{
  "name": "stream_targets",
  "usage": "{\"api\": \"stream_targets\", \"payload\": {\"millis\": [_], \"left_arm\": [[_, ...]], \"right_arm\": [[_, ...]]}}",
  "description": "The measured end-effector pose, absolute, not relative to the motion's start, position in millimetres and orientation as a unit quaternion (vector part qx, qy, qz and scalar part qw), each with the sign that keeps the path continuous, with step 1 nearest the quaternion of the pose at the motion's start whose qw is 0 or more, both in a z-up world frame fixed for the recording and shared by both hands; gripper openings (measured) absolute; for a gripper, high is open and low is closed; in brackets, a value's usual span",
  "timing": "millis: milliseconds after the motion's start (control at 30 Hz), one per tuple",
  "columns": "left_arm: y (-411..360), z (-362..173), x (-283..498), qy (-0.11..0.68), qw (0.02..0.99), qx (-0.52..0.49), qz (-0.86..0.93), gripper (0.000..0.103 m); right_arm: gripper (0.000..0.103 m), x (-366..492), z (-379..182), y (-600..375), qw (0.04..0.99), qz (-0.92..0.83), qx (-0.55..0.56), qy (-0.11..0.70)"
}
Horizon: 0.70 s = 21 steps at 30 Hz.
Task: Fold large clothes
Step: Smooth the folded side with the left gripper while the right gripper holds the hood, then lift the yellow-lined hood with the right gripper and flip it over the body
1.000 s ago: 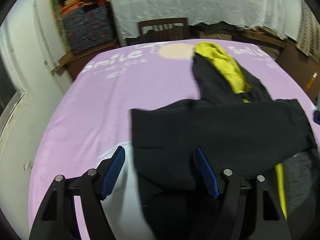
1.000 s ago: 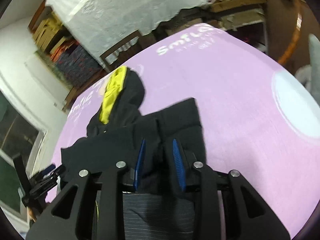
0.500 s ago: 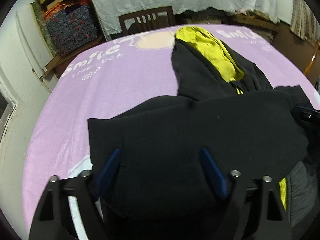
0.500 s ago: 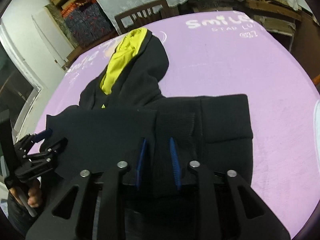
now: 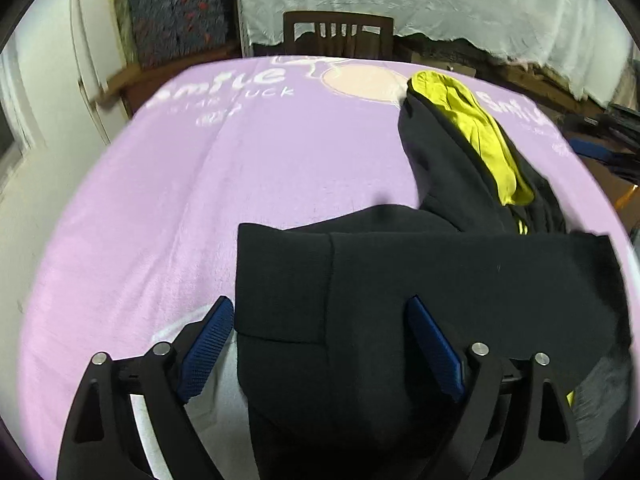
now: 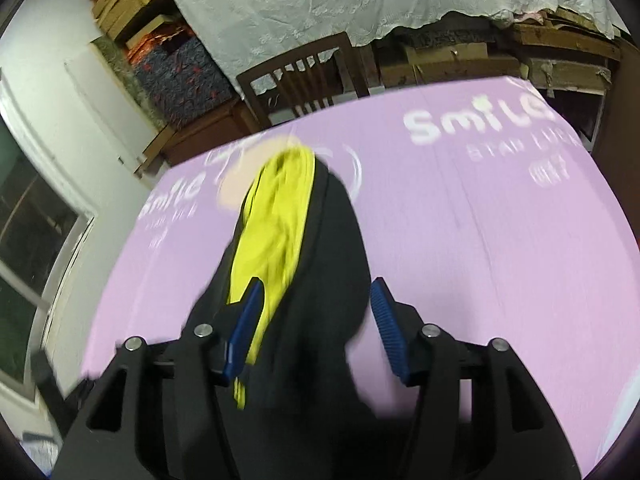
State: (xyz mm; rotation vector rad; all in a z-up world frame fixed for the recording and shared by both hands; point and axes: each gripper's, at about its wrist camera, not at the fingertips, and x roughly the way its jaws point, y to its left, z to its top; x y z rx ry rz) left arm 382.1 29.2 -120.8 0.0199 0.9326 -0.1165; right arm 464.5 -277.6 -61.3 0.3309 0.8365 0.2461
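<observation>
One fold looks done: your black hooded sweatshirt with yellow-lined hood (image 5: pixel 472 280) lies doubled on the lilac printed blanket (image 5: pixel 200 184), near edge. Both the left hand-held gripper (image 5: pixel 320 344) and right hand-held gripper (image 6: pixel 316 320) gape wide, empty; hood remains unfolded.

Hoodie (image 5: pixel 460 280) on the bedspread (image 5: pixel 200 184), chair (image 5: pixel 338 38) behind.

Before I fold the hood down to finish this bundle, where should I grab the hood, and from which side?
Grip the hood at its far tip, where black shell and yellow lining meet. It lies flat, pointing away across the purple blanket, with the opening to the left. The open right gripper already straddles its base; reach forward and pinch both layers.
</observation>
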Motion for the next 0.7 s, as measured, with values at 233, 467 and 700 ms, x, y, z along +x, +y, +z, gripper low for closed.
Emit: {"api": "stream_targets", "payload": {"millis": [233, 467, 700], "left_arm": [[36.2, -126.2, 385.8, 0.46, 0.886, -0.014, -0.049, 0.1], [38.7, -126.9, 387.5, 0.463, 0.884, -0.023, -0.053, 0.1], [38.4, -127.4, 386.7, 0.462, 0.885, -0.023, -0.053, 0.1]], "right_arm": [[0.059, 575.8, -83.2, -237.4, 0.887, 0.095, 0.143, 0.429], [0.033, 637.6, -113.1, -224.8, 0.878, 0.065, 0.134, 0.455], [0.014, 587.8, -45.3, -210.0, 0.916, 0.096, 0.088, 0.38]]}}
